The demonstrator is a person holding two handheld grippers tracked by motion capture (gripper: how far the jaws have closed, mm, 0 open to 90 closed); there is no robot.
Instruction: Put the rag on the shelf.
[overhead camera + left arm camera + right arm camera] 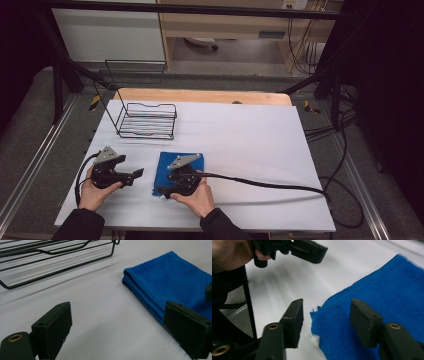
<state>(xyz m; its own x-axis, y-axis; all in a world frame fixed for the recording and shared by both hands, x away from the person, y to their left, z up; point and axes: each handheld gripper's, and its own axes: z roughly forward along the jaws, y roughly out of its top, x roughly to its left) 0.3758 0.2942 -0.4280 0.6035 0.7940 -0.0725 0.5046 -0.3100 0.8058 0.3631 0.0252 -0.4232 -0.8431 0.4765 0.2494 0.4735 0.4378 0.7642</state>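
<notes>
Folded blue towel (372, 305) flat on table, corner between right gripper (325, 322) jaws; jaws half open, not pinching. Left gripper (117, 330) wide, empty, towel just beside its right jaw. Wire rack (147, 120) beyond, empty. Judgement: early, grasp not yet made.

Wire rack (146, 120) blocking far left, bare table (250, 135) open rightward

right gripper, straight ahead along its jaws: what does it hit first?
Probably the blue towel: its near corner already lies between the open jaws of the right gripper. The left gripper sits farther off, to one side.
</notes>
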